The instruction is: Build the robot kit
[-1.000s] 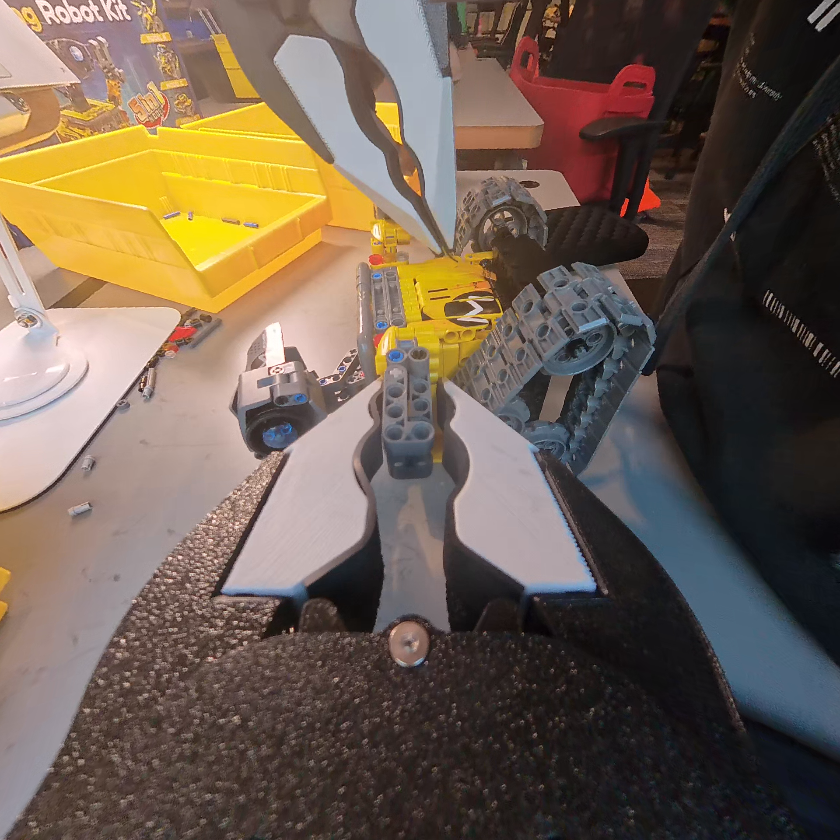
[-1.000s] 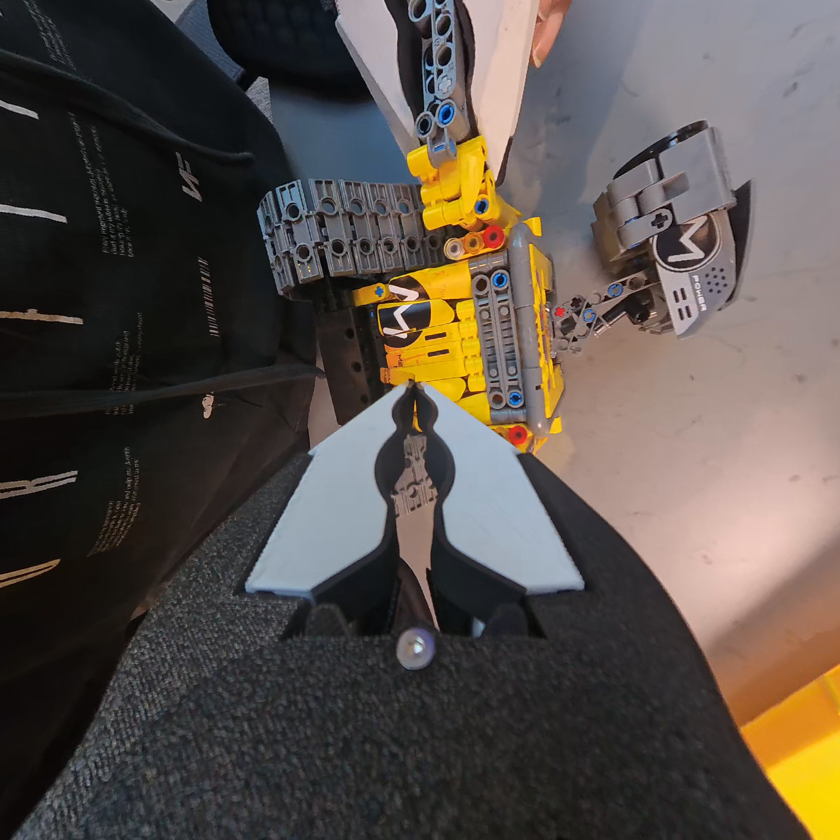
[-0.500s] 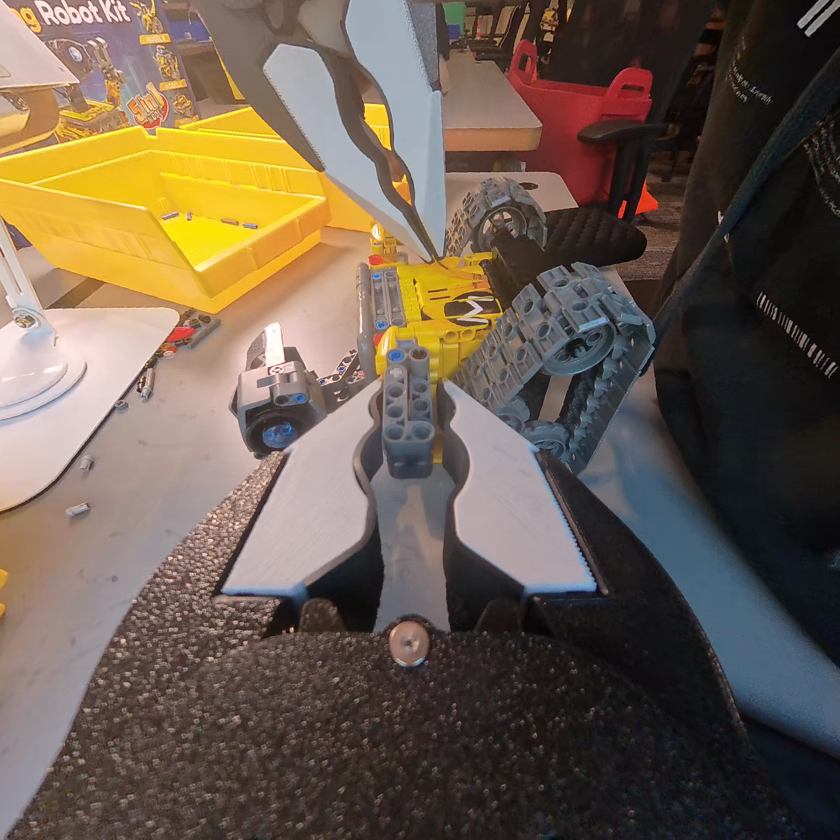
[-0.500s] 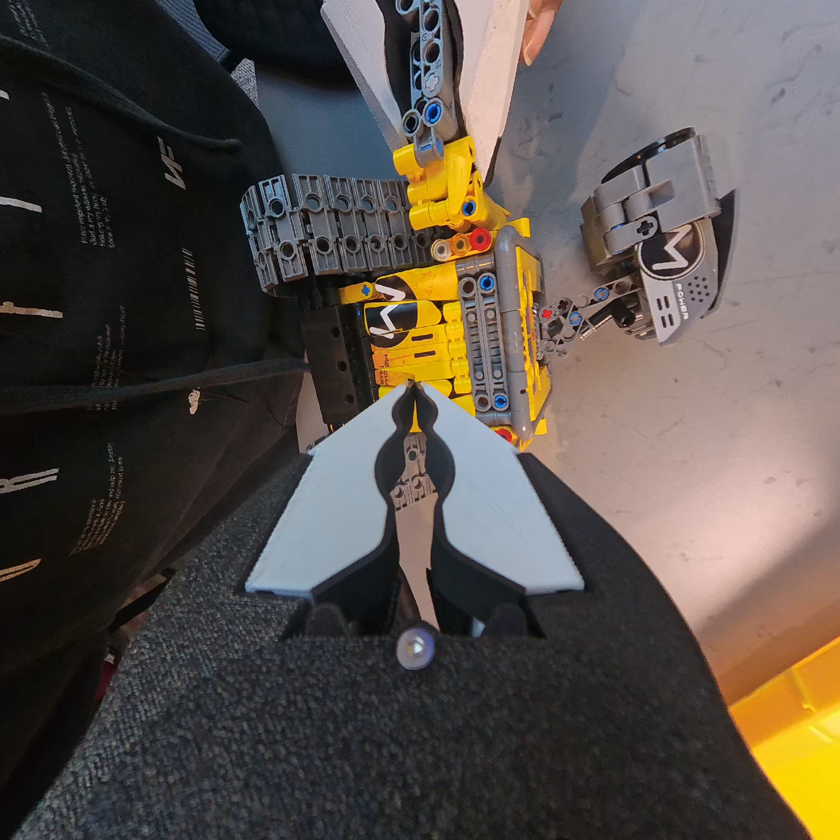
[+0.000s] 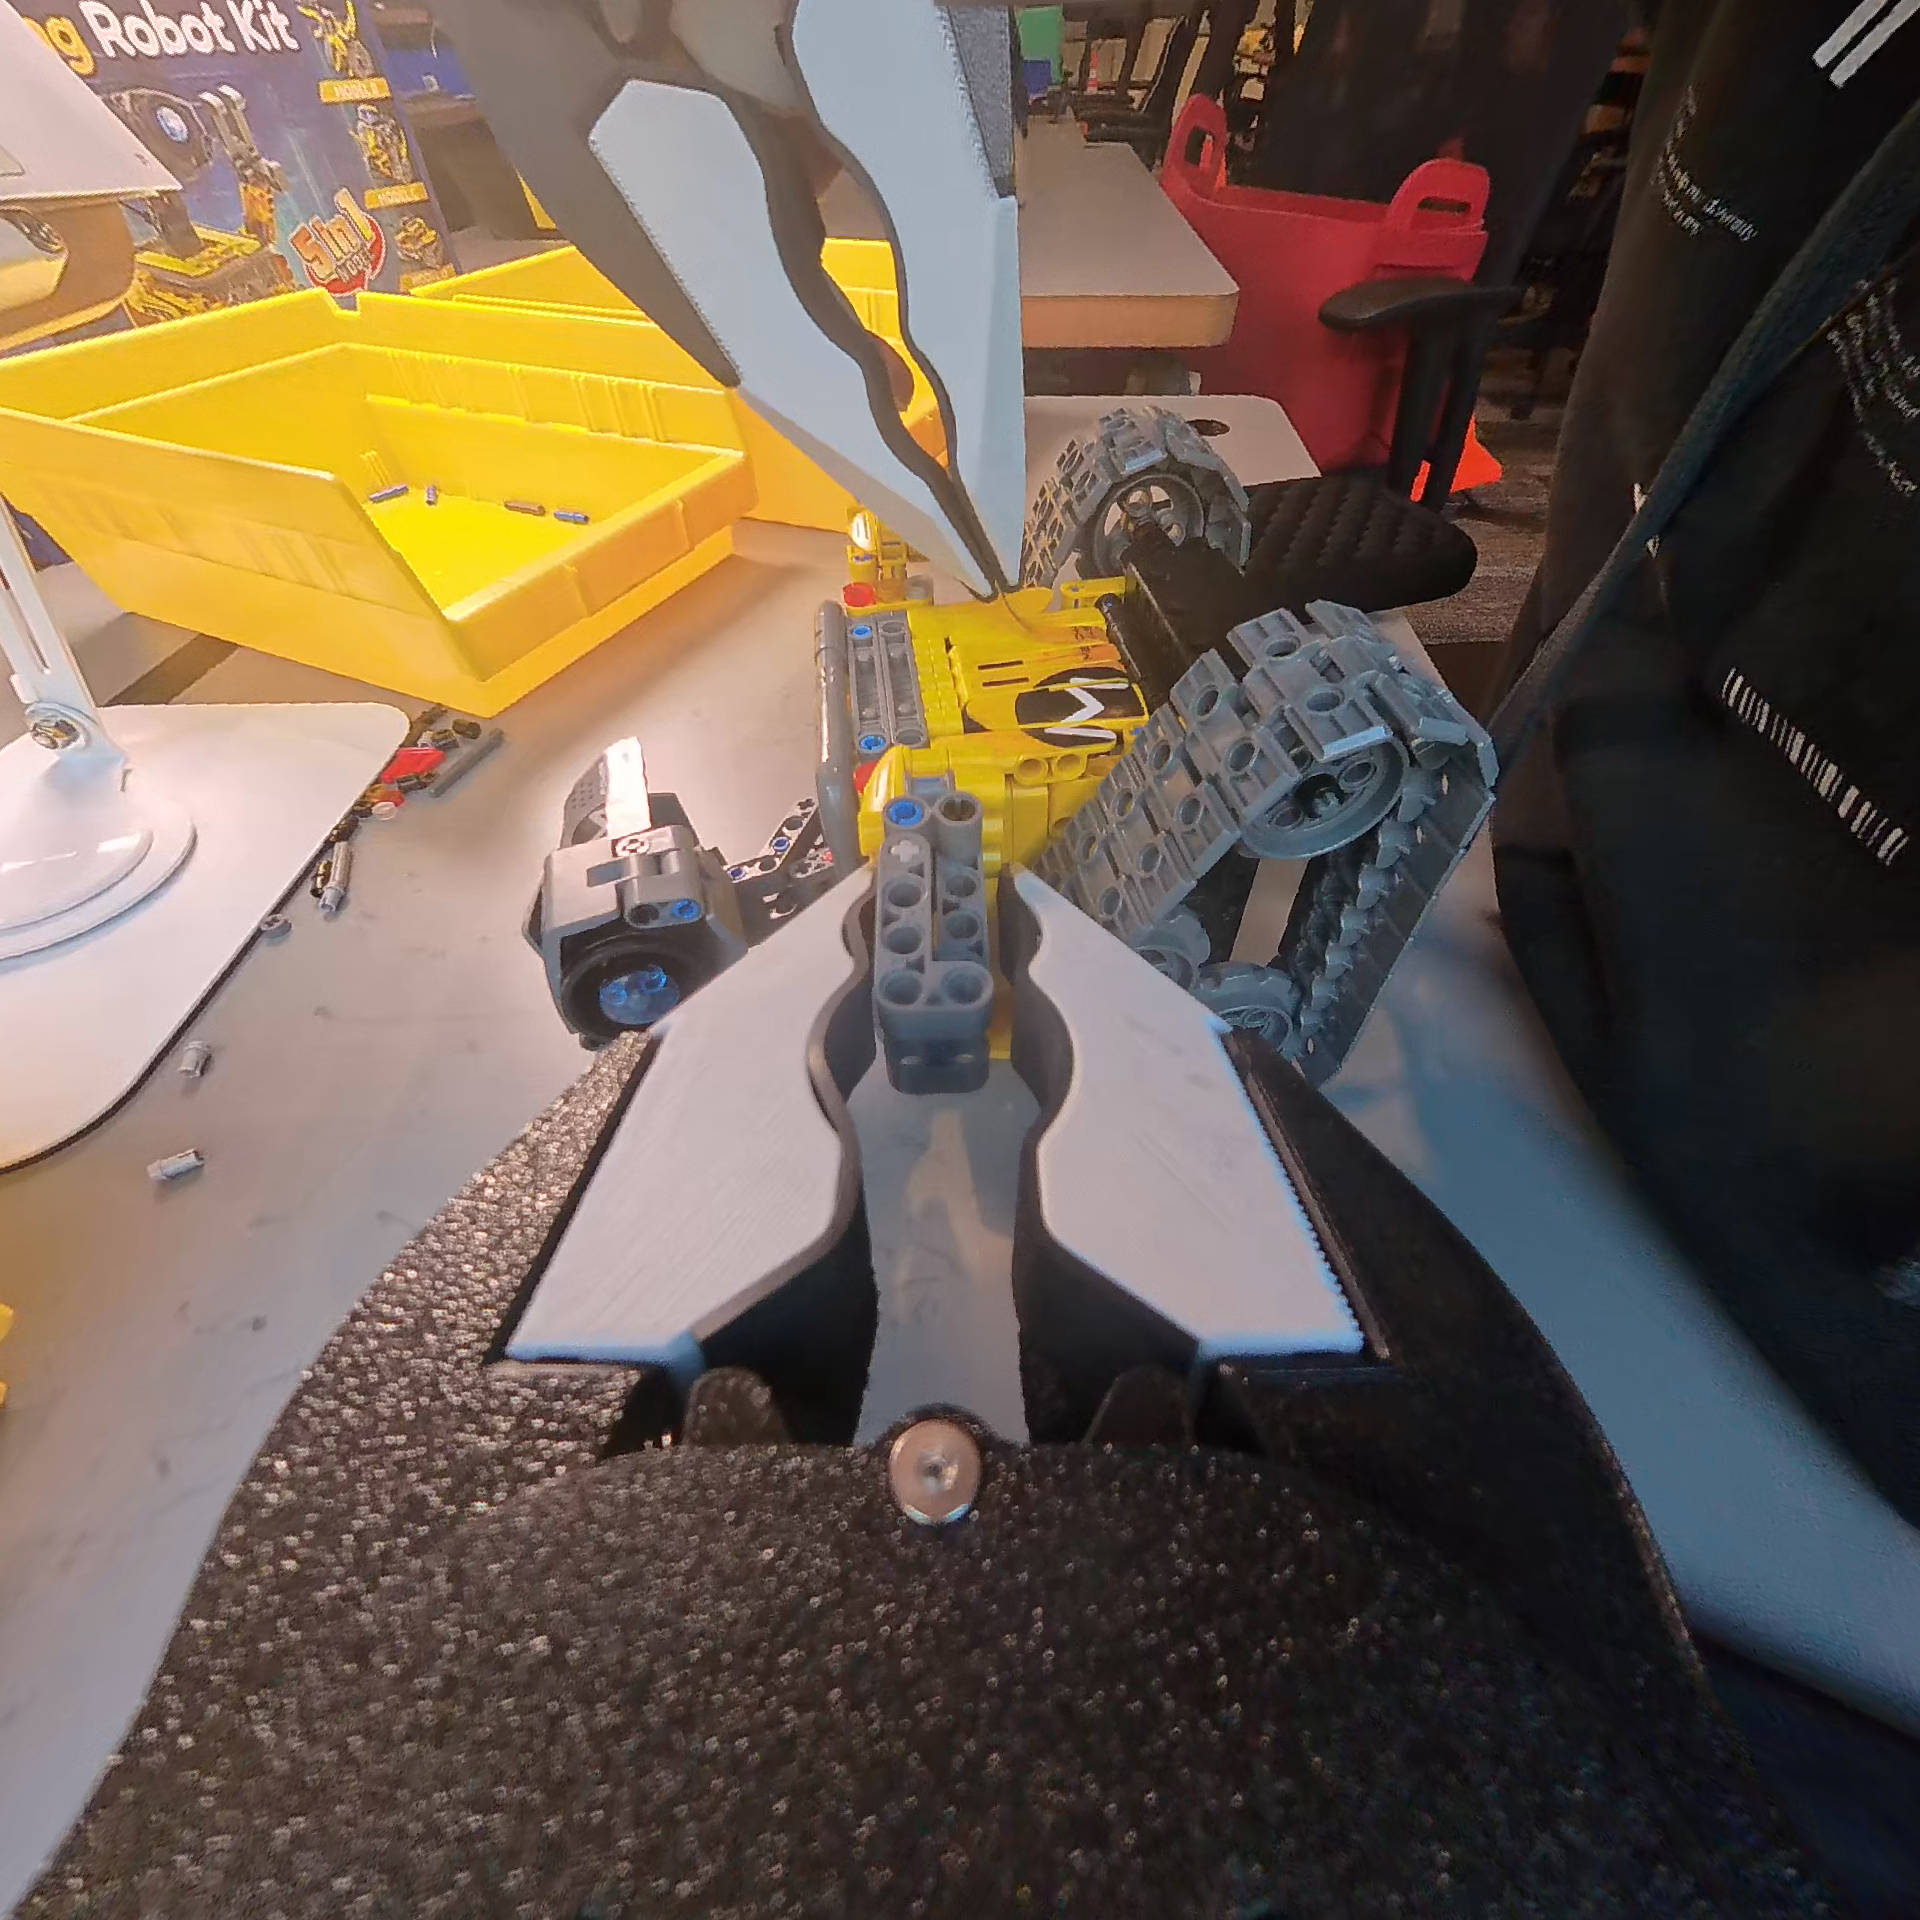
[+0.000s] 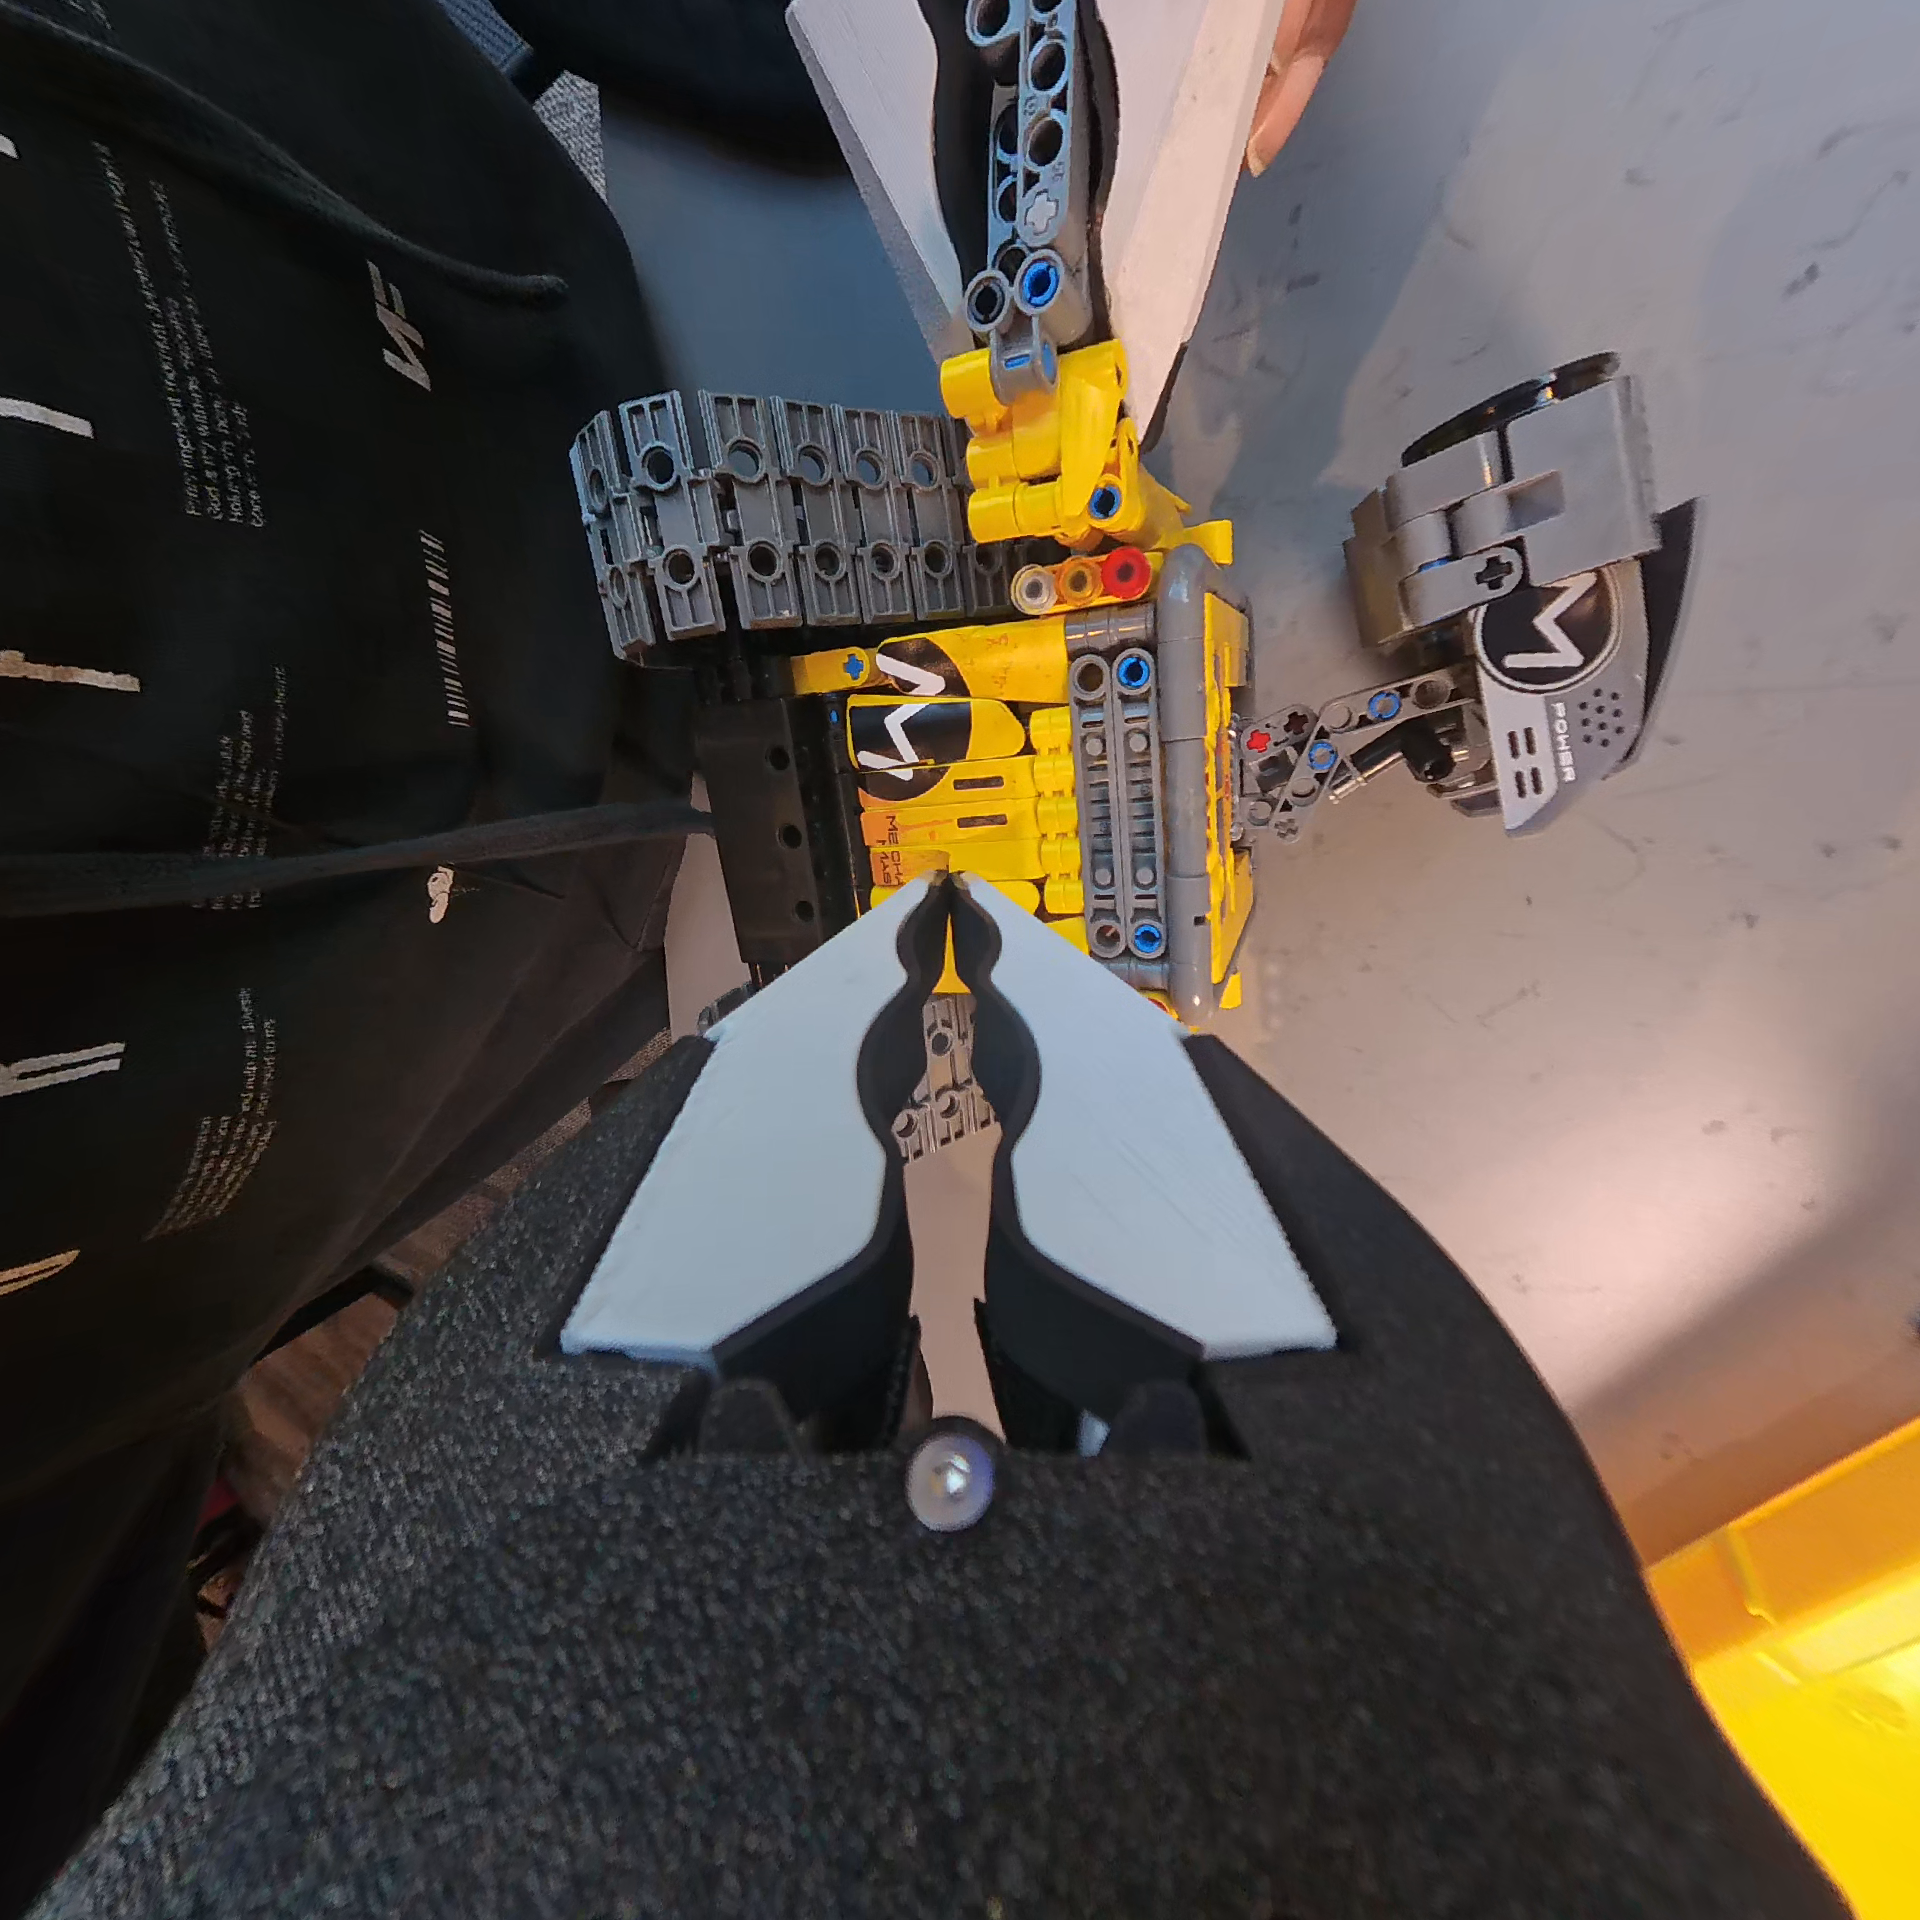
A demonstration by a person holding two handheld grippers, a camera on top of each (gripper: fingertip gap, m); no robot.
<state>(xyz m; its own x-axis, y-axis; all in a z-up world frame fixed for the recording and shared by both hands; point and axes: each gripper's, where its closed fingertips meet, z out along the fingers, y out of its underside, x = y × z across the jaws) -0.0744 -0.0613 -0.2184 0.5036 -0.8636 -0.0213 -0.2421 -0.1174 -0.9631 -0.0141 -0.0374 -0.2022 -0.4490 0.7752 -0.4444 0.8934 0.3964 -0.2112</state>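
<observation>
A yellow brick robot model with grey tracks stands on the grey table. My left gripper is shut on the grey holed beam that sticks out of the model's near end. In the right wrist view this gripper comes in from the top with the beam between its fingers. My right gripper is shut, its tips touching the model's yellow top panel. In the left wrist view it points down onto the model from above.
A grey head module with a blue lens lies left of the model, joined by a thin linkage. Yellow bins and a white lamp base stand at the left. Small loose parts lie near them. A person's black clothing fills the right. The left gripper's tips are roughly 8 cm from the right gripper's.
My right gripper's tips have slid slightly left across the yellow top. My left gripper keeps its hold on the beam and has not moved.
</observation>
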